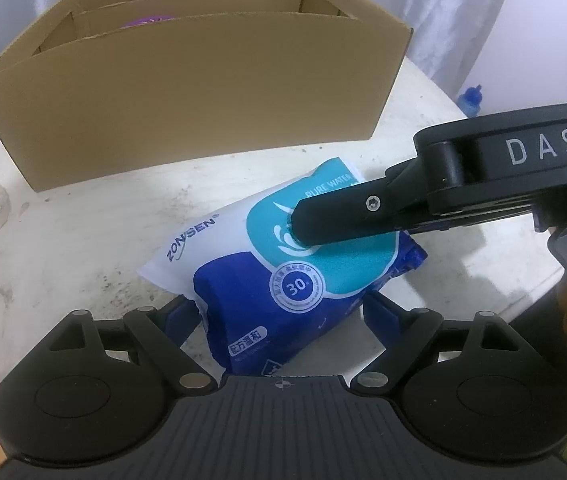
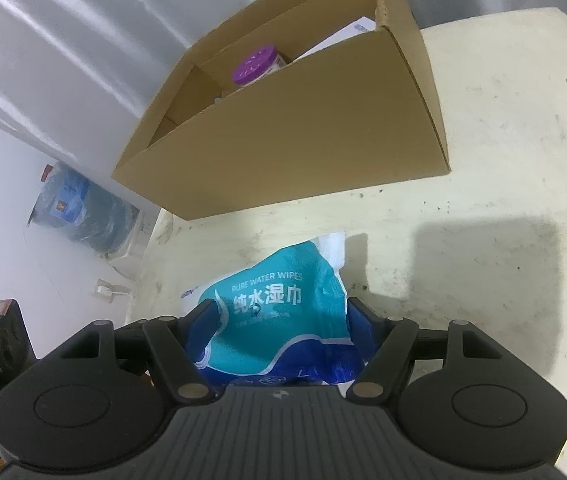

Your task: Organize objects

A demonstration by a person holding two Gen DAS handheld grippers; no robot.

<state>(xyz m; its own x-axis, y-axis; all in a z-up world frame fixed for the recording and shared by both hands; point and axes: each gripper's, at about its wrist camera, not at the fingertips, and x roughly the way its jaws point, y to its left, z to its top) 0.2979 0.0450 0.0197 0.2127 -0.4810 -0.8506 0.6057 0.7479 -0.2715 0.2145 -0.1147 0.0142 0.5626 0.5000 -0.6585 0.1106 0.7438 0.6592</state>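
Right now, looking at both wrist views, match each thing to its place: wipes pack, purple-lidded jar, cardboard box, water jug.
Things:
1. wipes pack
2. purple-lidded jar
3. cardboard box
4. water jug

Places:
a. inside the box
b. standing on the table, top open
c. off the table, lower down
d. between the fingers of the left gripper

Pairs: 1-d, 2-a, 3-b, 4-c
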